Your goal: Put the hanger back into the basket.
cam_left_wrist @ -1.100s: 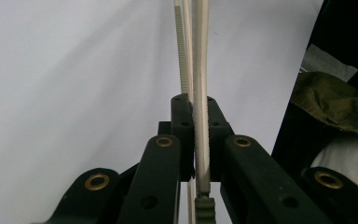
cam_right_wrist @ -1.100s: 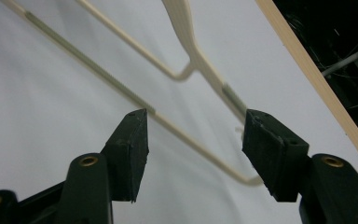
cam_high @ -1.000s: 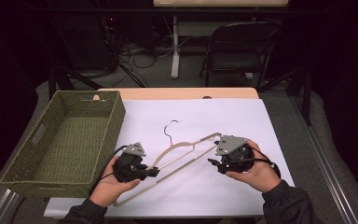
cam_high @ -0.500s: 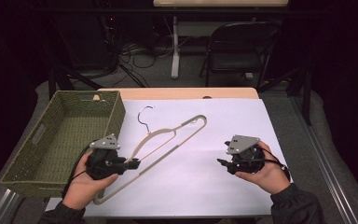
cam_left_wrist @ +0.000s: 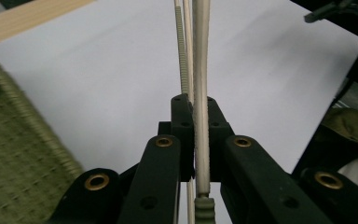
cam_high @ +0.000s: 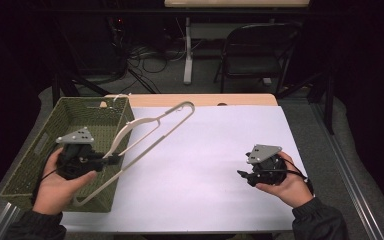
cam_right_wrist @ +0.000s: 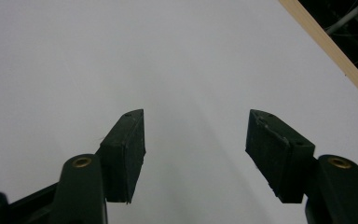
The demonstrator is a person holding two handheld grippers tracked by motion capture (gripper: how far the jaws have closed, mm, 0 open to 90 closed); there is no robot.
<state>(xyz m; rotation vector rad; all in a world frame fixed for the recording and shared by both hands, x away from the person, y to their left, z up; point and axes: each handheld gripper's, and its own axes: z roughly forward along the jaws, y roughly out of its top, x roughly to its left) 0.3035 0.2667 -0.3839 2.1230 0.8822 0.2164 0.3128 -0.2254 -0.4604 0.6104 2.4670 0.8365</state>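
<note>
The left tool [cam_high: 114,159] is clamped on a cream clothes hanger [cam_high: 150,134], its two black jaws pressed together on one thin bar of it, as the left gripper view shows close up. In that view the hanger [cam_left_wrist: 200,93] runs straight up out of the top edge, so its far end is cut off, and a ribbed greenish strip alongside the bar is hard to identify. In the high view the hanger is lifted and slanted, its lower corner over the near end of the green woven basket [cam_high: 30,170] and its upper loop reaching out above the white sheet [cam_high: 215,165] that covers the worktop [cam_high: 205,99]. The hook is small and thin near the basket's far rim and its shape cannot be made out. The left hand [cam_high: 55,187] wraps the tool's body and hides most of it; only the grey plate on top is plain. The right tool [cam_high: 241,174] sits well apart from the hanger over the right of the sheet, held in the right hand [cam_high: 285,185]. Its jaws have just been opening and stand apart with nothing between them, bare white sheet showing in the gap in the right gripper view [cam_right_wrist: 196,154]. Both sleeves are cut off by the bottom edge, and the room beyond the worktop is too dark to read beyond a chair [cam_high: 252,55] and some cables.
</note>
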